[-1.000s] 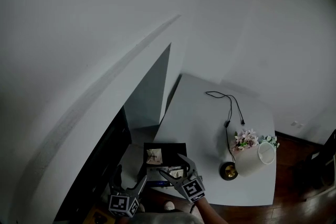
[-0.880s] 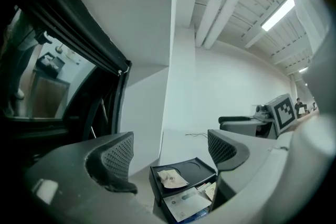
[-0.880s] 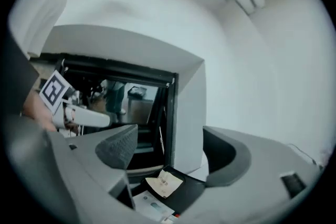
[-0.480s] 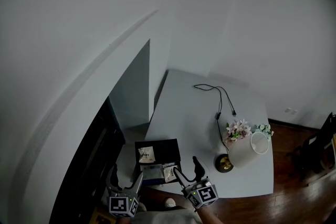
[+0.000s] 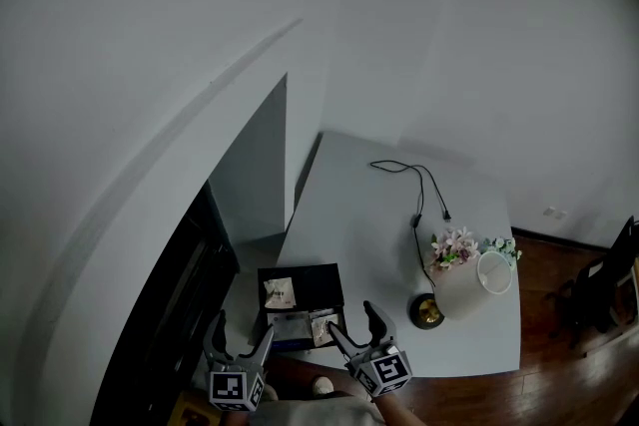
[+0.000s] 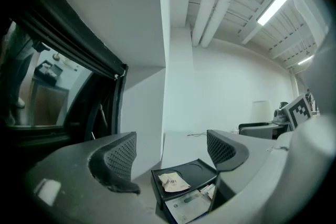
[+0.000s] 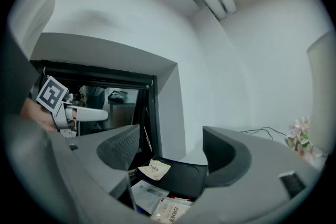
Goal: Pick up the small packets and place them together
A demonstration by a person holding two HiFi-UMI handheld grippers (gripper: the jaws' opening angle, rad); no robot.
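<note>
Dim throughout; packet print illegible. Hands cut off at the head view's lower edge. Lower packets partly masked by gripper bodies in both gripper views.

Left gripper [image 5: 243, 338] [image 6: 172, 150]: jaws wide apart, empty. Right gripper [image 5: 352, 321] [image 7: 170, 152]: jaws wide, just narrowed slightly, empty.

Cream packet [image 5: 278, 291] lying on black tray [image 5: 318, 280], ahead of both grippers, apart from all fingers. White flat packet [image 5: 290, 326] and small printed packet [image 5: 321, 326] side by side at the tray's near edge, just below and ahead of the right jaws, not pressed by pads.

Further right on white table [image 5: 369, 234]: lamp [image 5: 474, 289], flowers [image 5: 454, 244], black cable [image 5: 424, 190], well apart from the packets.
</note>
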